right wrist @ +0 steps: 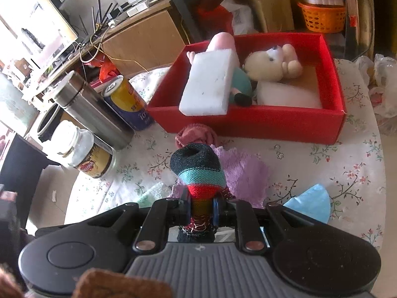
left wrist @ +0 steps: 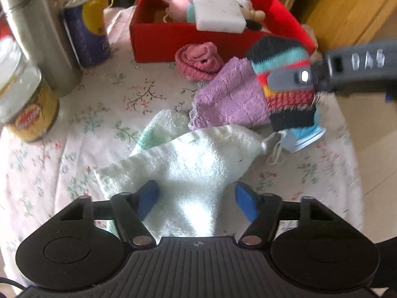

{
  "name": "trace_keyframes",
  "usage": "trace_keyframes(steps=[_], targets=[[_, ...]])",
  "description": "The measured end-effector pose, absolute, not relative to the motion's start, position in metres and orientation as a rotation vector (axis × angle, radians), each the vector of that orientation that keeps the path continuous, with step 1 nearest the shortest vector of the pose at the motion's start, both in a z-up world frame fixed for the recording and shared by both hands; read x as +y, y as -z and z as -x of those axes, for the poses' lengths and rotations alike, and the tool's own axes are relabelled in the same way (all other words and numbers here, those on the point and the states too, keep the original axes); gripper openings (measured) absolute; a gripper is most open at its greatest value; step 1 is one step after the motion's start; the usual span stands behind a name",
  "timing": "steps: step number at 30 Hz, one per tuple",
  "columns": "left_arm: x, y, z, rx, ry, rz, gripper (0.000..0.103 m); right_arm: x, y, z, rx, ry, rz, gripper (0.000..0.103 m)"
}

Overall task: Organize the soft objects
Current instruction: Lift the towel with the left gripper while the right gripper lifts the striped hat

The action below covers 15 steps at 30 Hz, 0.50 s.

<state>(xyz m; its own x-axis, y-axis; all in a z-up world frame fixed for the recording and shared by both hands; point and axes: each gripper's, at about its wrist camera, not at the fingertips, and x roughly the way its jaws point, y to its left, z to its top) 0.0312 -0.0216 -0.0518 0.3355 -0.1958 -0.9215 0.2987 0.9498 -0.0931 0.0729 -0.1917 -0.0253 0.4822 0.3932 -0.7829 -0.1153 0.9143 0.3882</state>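
Ribbed striped knit sock [right wrist: 198, 173], fluffy towel [left wrist: 188, 164]

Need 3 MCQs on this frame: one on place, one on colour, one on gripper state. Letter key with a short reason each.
1. Where does the pink rolled cloth lie?
A. inside the red box
B. on the tablecloth just in front of the red box
C. on top of the steel flask

2. What colour is the towel under the left gripper?
A. pale green-white
B. purple
C. red

3. What is the right gripper doing?
A. open over the can
B. shut with nothing in it
C. shut on the striped sock

Key: 1 B, it sits outside the box's front wall. 2 A, the pale towel lies between the blue pads. 3 C, the pads pinch the sock's middle.
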Motion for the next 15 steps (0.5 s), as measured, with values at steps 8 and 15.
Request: trace_keyframes(steps=[8, 15], targets=[[-0.009, 0.045, -0.029, 1.177, 0.320, -0.043, 0.012, -0.199, 0.019, -0.073, 1.001, -0.324, -0.352, 0.000], [-0.001, 0.025, -0.029, 1.122, 0.341, 0.060, 0.001, -0.200, 0.013, -0.071, 0.982, -0.336, -0.376, 0.000]])
